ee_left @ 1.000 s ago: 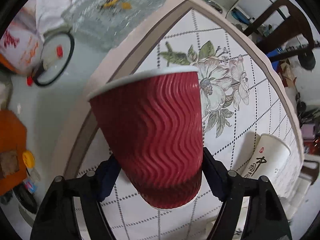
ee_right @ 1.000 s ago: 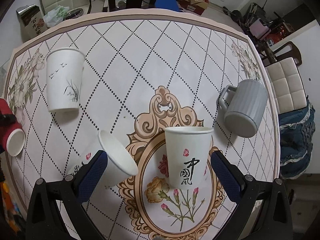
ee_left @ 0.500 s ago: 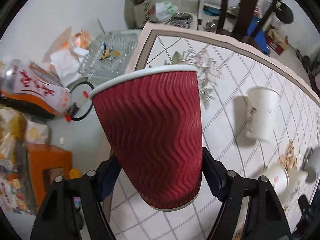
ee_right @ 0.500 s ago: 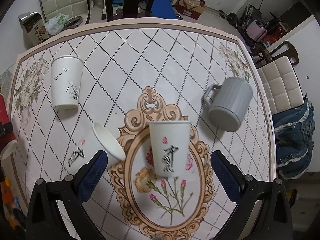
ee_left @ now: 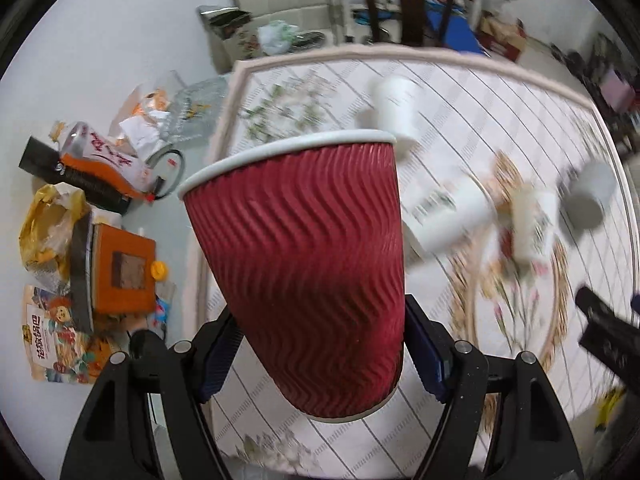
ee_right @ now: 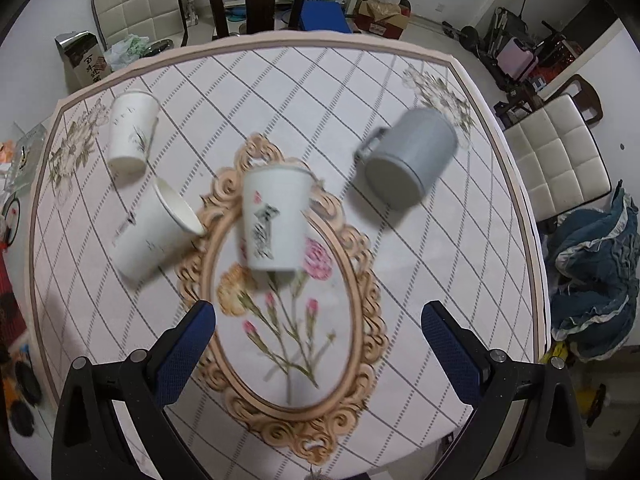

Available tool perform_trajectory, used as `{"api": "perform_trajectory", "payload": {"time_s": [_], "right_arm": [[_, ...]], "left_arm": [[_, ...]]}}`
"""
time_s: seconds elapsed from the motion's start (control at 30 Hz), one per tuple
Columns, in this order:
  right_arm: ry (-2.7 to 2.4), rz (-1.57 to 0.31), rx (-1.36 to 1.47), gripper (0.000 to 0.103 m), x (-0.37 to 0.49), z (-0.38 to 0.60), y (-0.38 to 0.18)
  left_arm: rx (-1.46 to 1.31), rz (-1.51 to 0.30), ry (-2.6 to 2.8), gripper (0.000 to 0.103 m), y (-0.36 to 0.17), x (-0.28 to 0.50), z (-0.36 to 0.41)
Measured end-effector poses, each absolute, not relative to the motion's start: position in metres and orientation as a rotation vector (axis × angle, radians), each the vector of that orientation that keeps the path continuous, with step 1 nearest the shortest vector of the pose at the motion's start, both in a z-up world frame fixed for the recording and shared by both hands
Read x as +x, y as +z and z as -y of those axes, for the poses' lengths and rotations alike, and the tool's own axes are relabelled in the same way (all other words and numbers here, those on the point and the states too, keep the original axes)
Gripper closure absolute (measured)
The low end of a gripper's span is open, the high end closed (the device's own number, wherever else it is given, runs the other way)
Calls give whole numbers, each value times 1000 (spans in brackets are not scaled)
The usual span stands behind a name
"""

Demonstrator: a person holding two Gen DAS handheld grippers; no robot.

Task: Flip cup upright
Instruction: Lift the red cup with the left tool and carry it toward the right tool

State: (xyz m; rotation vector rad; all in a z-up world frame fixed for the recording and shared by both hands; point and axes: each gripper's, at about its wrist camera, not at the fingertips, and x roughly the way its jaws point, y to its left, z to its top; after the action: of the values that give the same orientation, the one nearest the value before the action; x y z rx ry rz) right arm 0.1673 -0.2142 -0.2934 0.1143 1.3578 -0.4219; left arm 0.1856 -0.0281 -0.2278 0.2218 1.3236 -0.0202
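Observation:
My left gripper (ee_left: 320, 356) is shut on a red ribbed paper cup (ee_left: 304, 264) and holds it in the air above the table's left side, white rim up and away from the camera. My right gripper (ee_right: 318, 344) is open and empty above the table's near middle. On the patterned tablecloth (ee_right: 420, 280) lie a white cup with black characters (ee_right: 274, 220), a second white cup on its side (ee_right: 154, 232) with its mouth to the right, a third white cup (ee_right: 130, 132) at the far left, and a grey mug (ee_right: 410, 158) on its side.
Bags, an orange box (ee_left: 122, 268) and a glass tray (ee_left: 192, 108) sit on the floor left of the table. White padded chairs stand at the far left (ee_right: 136, 12) and at the right (ee_right: 560, 156). Blue cloth (ee_right: 596, 280) lies at the right.
My left gripper has swung right with the red cup, bringing more of the table and the other cups into view. My right gripper has pulled back and up; the cups look smaller.

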Motion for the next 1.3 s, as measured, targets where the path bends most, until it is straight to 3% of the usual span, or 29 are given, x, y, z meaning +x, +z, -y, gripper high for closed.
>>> {"api": "perform_trajectory", "payload": {"time_s": [0.33,0.83,0.87,0.93,1.0,1.3], "right_arm": [[-504,-1443,178,0,99,280,-341],[-560,-1515,205,0,58,322,-378],[-559,-1515,203,0,57,322,-377],[-555,-1514,200,0,57,323,-377],[-552,-1513,197,0,58,322,-375],[-547,-1503,180,0,54,320,-372]], "left_arm": [[295,-1490,-195,29,-303,118,107],[271,-1612,-255,28,-365,115,130],[264,-1615,-256,27,-368,117,127],[246,-1616,-252,10,-370,118,125],[229,-1614,-252,2,-372,118,120],[189,-1600,-228,2,-371,111,101]]}}
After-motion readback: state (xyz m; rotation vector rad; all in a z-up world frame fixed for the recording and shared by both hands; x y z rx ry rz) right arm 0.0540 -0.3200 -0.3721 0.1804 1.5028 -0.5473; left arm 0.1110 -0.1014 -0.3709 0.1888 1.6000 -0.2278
